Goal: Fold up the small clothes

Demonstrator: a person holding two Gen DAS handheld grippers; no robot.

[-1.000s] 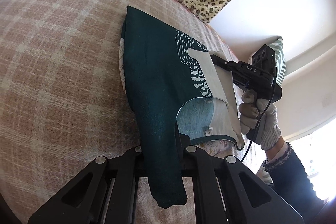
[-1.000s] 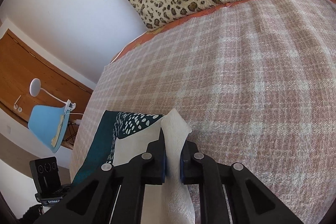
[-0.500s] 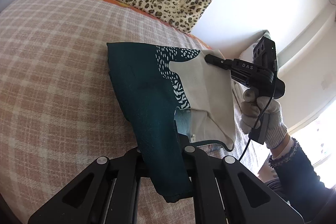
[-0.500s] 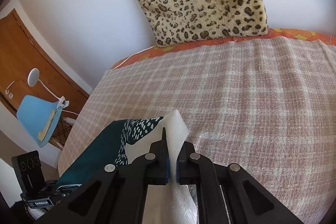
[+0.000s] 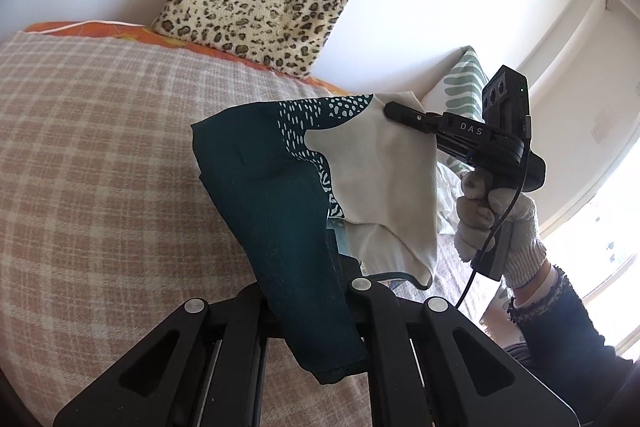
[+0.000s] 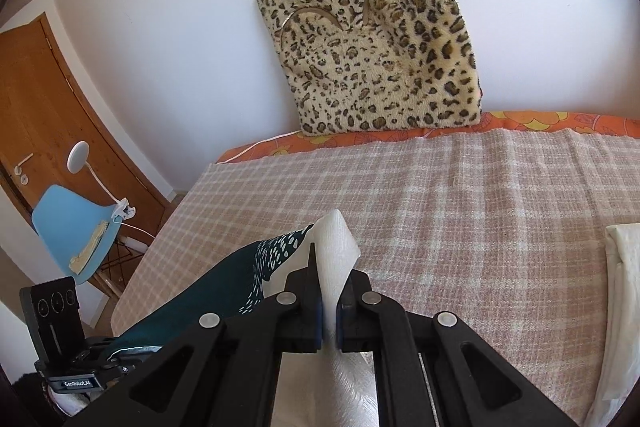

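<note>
- Wooden door (image 6: 52,131) stands at the far left of the right wrist view, with a blue chair (image 6: 74,227) and a white clip lamp (image 6: 80,157) just beside it.
- Checked pink-and-cream blanket (image 5: 100,155) covers the bed and fills the left and middle of both views; an orange floral sheet (image 6: 520,125) shows along its far edge.
- Left hand-held gripper (image 5: 306,291) is clamped on the dark green end of the small garment (image 5: 280,195), near the bottom middle of the left wrist view; the cloth hangs out below the fingers.
- The garment is lifted above the bed, stretched between the two grippers, green with white specks on its left part and cream on its right.
- A leopard-print cushion (image 6: 376,43) leans upright against the white wall at the far side of the bed.
- Right hand-held gripper (image 6: 329,311) is closed on the cream corner of the garment, which pokes up between the pads.
- A gloved right hand (image 5: 496,227) grips the handle of that gripper at the right of the left wrist view.
- White folded cloth (image 6: 624,307) lies on the blanket at the right edge.
</note>
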